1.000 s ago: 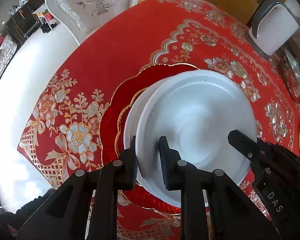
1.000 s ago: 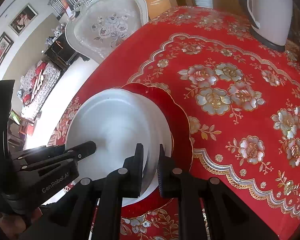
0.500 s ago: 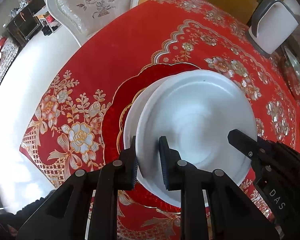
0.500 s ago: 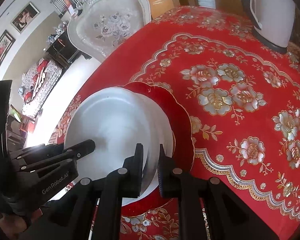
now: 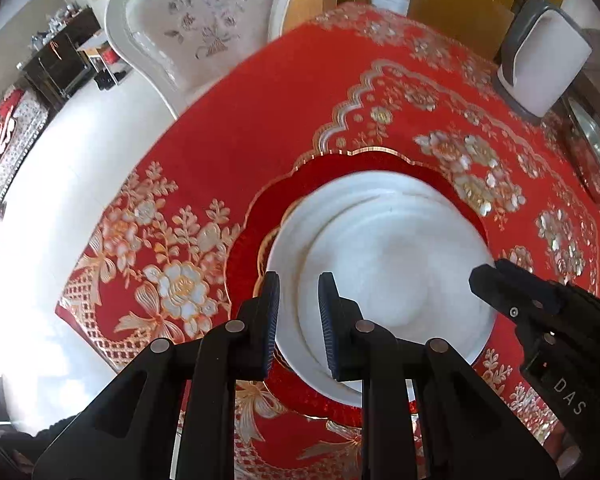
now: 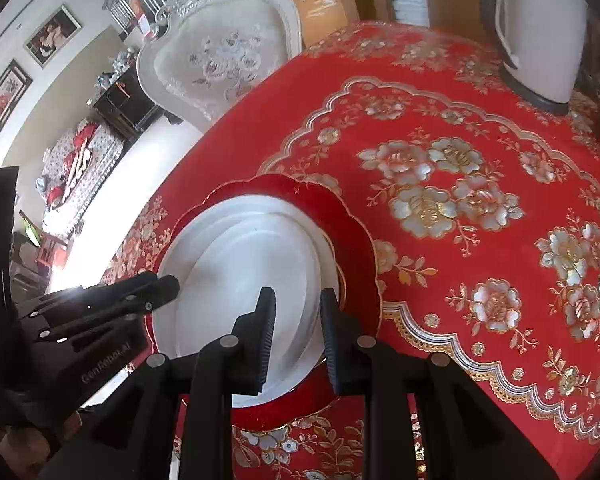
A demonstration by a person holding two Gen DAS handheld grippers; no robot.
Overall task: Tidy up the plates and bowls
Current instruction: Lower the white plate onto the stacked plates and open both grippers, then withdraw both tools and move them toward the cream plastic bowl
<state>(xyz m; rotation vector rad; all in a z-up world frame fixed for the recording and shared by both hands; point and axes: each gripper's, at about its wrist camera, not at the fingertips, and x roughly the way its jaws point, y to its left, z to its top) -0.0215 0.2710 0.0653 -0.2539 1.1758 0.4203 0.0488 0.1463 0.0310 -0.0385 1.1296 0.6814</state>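
A white plate (image 5: 396,264) lies on another white plate, stacked on a red scalloped gold-rimmed plate (image 5: 260,216) on the red flowered tablecloth. My left gripper (image 5: 298,320) is open, its fingers astride the near left rim of the white plates without pinching them. My right gripper (image 6: 298,332) is open too, its fingers astride the near right rim of the white stack (image 6: 252,276) over the red plate (image 6: 356,248). Each gripper shows in the other's view, the right gripper (image 5: 500,280) and the left gripper (image 6: 156,288).
A white and grey kettle (image 5: 540,64) stands at the table's far right, also in the right wrist view (image 6: 540,32). A white ornate chair (image 5: 196,28) stands beyond the far left table edge. A metal dish (image 5: 592,148) lies at the right edge.
Both grippers have opened and let go of the top white plate. It has dropped flat onto the white plate beneath it.
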